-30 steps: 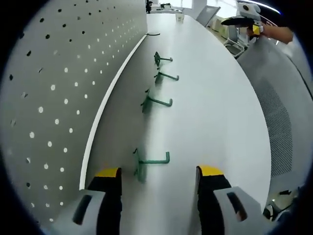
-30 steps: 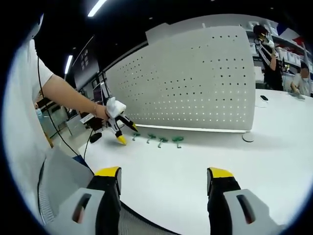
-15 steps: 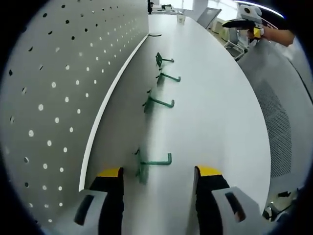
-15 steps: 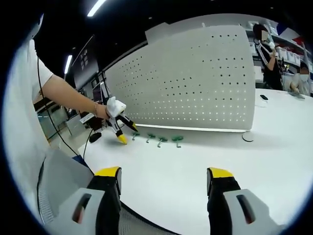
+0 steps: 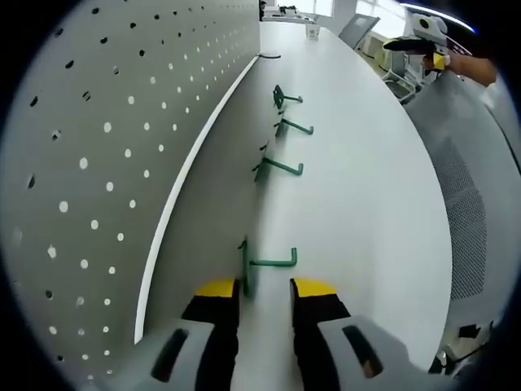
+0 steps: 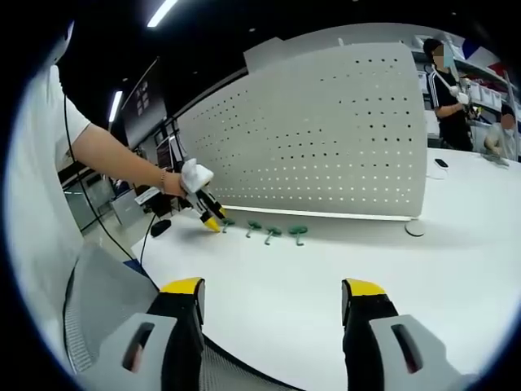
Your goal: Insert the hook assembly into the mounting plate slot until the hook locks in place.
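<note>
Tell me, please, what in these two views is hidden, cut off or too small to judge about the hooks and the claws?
- Left gripper view: the nearest hook's base sits at the left claw tips; contact cannot be told.
- Right gripper view: the hooks are tiny green shapes; their form is unreadable.
- Right gripper view: the left claw is small and far, so its gap is unclear.
- Pegboard: cut off by the rim.

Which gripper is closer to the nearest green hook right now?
Left. The left gripper has its jaws around the base of the nearest green hook, nearly closed. The right gripper hangs open, well away across the table.
</note>
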Tool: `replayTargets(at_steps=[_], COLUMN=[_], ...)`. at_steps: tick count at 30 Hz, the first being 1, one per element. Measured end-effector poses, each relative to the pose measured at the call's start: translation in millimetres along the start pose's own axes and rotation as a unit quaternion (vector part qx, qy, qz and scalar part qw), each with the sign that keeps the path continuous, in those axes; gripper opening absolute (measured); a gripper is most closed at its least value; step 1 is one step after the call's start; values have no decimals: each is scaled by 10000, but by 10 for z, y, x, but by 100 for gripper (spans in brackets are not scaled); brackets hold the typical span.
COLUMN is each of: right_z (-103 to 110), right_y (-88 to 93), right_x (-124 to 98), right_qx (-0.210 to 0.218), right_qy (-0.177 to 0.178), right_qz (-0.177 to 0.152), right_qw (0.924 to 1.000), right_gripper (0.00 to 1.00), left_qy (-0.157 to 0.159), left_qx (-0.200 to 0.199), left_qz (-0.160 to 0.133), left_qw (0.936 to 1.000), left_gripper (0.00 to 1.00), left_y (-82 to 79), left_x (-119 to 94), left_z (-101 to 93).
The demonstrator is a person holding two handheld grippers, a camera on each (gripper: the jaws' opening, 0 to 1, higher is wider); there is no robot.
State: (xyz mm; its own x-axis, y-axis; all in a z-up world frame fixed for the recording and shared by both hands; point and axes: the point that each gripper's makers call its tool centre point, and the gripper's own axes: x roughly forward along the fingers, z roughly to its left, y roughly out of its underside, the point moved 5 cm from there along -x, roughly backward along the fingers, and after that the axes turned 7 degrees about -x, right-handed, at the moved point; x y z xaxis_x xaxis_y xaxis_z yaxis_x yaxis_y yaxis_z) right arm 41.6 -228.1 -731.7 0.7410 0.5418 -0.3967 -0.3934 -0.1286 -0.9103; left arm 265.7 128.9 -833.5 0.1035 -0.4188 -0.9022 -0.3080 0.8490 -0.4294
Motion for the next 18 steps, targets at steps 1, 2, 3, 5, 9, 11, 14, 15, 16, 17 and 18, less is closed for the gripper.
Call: replayTargets(at_steps=[1,2,3,5,9,11,14,15,16,17,18], right_z=[5,8,10,7,2,-4,-8,-9,-15,-22,-24], right_y=[-4,-8,-10,-7,-16,-16,-15,-16,-17,-19,-23], right_x=[2,2,3,4,-4,-12,-19,-20,-21,-22,-22], right_qx=[-1,-7,-5,-12,-20,-7,2,1,-11,-23,-11], right_qy=[-5,-7,-10,-9,-1,8,21,24,44,69,78], right_qz=[-4,-7,-14,-7,-14,-20,-19,-20,-25,-32,-44], right_qw=[10000,10000,10000,10000,10000,10000,10000,10000,10000,10000,10000], right_gripper=[65,65,65,65,65,65,65,65,65,66,66], left_qy=[-25,-38,-60,-119,-239,-272,-299,-312,-329,-337,-363], left_qx=[-25,-25,-43,-134,-194,-216,-253,-244,-214,-206,-187], left_qz=[18,26,33,50,110,111,97,96,93,89,89], left_qw=[10000,10000,10000,9998,9995,9993,9992,9992,9992,9992,9991], left_gripper=[22,21,20,18,14,12,9,6,6,5,5], left_y=[-1,-2,-4,-8,-20,-20,-20,-19,-17,-17,-18], left_x=[1,2,1,4,11,11,13,14,16,17,19], left_z=[5,8,6,22,45,51,47,52,53,53,55])
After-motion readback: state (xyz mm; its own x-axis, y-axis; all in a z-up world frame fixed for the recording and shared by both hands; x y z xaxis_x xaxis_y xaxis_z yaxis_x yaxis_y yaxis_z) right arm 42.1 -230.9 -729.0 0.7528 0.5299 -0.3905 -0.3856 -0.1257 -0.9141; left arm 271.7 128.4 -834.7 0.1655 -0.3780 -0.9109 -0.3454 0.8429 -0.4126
